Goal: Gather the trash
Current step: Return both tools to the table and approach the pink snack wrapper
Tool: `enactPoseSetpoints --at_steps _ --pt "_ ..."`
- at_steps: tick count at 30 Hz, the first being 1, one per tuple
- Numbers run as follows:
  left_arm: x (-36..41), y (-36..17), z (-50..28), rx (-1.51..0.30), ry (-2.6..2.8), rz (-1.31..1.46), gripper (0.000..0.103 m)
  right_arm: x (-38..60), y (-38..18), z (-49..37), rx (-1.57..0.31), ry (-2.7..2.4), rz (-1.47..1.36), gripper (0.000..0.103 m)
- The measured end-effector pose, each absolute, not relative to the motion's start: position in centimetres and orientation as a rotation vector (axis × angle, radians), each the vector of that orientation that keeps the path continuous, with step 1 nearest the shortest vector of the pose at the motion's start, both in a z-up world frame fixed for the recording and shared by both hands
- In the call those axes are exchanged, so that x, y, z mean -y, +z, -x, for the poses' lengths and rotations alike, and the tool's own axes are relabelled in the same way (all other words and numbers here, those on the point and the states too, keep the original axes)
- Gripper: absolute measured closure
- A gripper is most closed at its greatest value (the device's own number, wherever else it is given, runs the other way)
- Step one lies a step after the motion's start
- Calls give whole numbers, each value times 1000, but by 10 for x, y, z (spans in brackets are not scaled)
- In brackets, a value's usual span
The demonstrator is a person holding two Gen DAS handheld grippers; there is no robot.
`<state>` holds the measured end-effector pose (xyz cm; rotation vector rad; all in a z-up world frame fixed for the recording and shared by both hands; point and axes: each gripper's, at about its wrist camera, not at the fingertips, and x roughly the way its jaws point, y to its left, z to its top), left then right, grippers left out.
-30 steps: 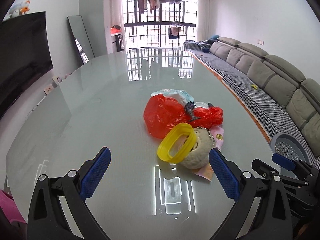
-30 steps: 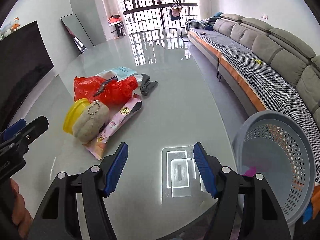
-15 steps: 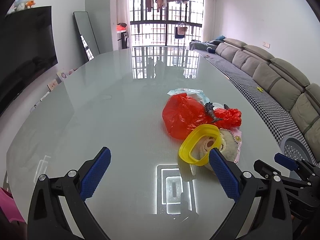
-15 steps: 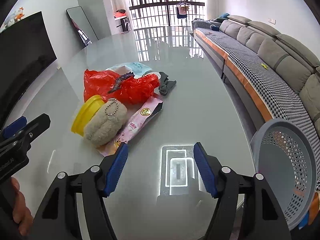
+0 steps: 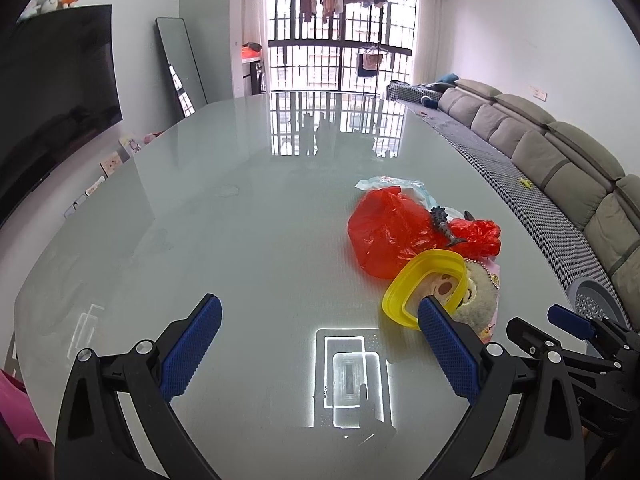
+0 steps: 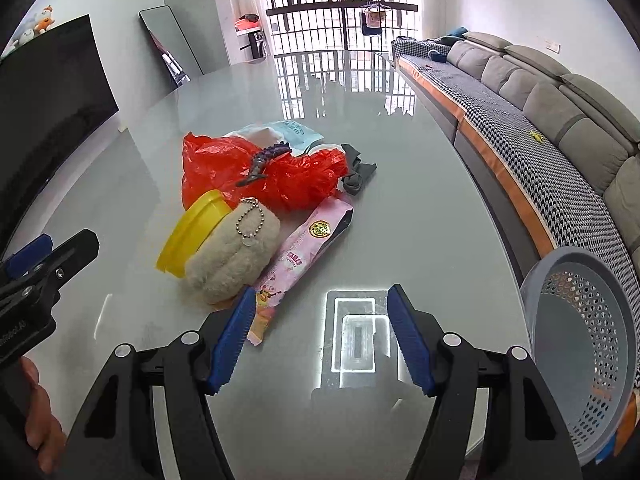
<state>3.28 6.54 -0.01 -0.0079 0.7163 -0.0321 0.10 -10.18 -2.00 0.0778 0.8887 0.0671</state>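
A pile lies on the glossy grey table [image 5: 240, 240]: a red plastic bag [image 5: 388, 232] [image 6: 256, 176], a yellow ring-shaped lid [image 5: 424, 288] [image 6: 192, 232], a beige plush keychain [image 6: 232, 256], a pink snack wrapper [image 6: 308, 244], a light blue packet [image 6: 292, 130], a dark toy lizard [image 6: 260, 164] and a grey cloth [image 6: 358, 176]. My left gripper [image 5: 316, 344] is open and empty, left of the pile. My right gripper [image 6: 320, 328] is open and empty, just in front of the wrapper's near end.
A grey perforated basket [image 6: 584, 344] stands off the table's right edge, also showing in the left wrist view [image 5: 596, 300]. A grey sofa [image 6: 560, 120] runs along the right. A TV [image 5: 52, 92] and a mirror [image 5: 180, 64] are on the left.
Both grippers have moved: the pile has shifted rightward in the left wrist view and come closer in the right wrist view. Both stay open. The pile has not been touched.
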Motion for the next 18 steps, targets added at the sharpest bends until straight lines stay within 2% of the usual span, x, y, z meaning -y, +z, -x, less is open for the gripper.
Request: enactPoseSetpoints --at_steps 18 --pt "-77 -3 -36 -725 -10 22 6 95 -23 -4 -896 75 -70 38"
